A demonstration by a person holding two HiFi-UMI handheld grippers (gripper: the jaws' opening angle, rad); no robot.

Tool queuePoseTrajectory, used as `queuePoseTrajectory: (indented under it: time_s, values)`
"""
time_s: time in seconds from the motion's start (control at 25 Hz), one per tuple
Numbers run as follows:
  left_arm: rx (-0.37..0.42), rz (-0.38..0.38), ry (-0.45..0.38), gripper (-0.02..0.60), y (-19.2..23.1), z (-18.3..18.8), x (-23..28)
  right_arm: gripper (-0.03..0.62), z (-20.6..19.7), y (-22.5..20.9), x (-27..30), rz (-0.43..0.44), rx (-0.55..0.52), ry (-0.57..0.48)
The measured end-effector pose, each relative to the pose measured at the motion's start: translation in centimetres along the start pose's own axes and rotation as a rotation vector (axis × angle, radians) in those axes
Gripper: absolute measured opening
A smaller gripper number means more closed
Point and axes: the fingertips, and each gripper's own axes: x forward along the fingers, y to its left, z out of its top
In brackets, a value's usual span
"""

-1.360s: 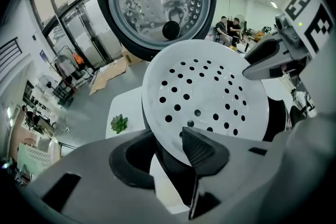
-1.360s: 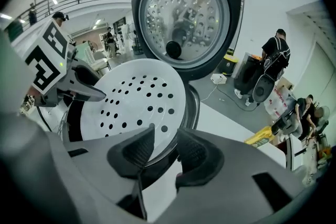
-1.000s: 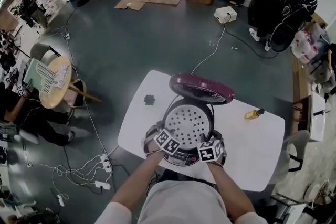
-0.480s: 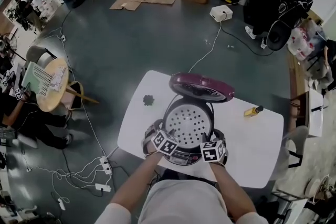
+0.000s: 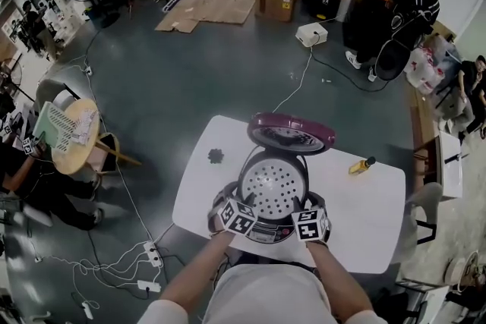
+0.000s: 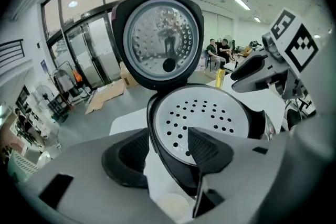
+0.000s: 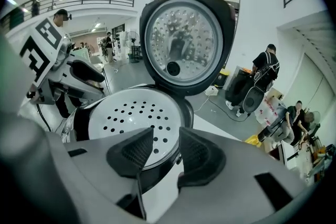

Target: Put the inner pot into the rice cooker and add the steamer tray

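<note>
The rice cooker (image 5: 265, 231) stands on the white table (image 5: 364, 224) with its maroon lid (image 5: 291, 133) swung up. The white perforated steamer tray (image 5: 273, 184) lies level in its mouth and also shows in both gripper views (image 6: 202, 115) (image 7: 131, 115). My left gripper (image 5: 241, 204) (image 6: 168, 136) hovers over the tray's near left rim and my right gripper (image 5: 304, 209) (image 7: 166, 136) over the near right rim. Both sets of jaws have just been closing a little. The pads of both stand apart and press on nothing. The inner pot is hidden under the tray.
A yellow bottle (image 5: 361, 165) lies on the table right of the cooker, and a small dark object (image 5: 216, 155) to its left. A person (image 5: 402, 11) stands far back right. Cables and a power strip (image 5: 148, 258) lie on the floor at the left.
Both grippers have lifted off the tray's near rim and drawn slightly back toward me. The tray stays seated in the cooker.
</note>
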Motion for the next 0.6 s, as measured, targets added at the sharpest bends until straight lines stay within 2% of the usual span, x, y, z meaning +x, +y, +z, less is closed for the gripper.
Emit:
queuePoseTrajectory:
  time_s: [0.4, 0.6]
  values:
    - [-0.038, -0.043, -0.136, 0.175, 0.0, 1.3, -4.2, 0.087, 3.7, 1.6, -4.6, 0.016, 0.011, -0.175]
    - [-0.043, -0.075, -0.196, 0.147, -1.7, 2.8, -7.0, 0.075, 4.3, 1.5, -7.4, 0.023, 0.017, -0.231]
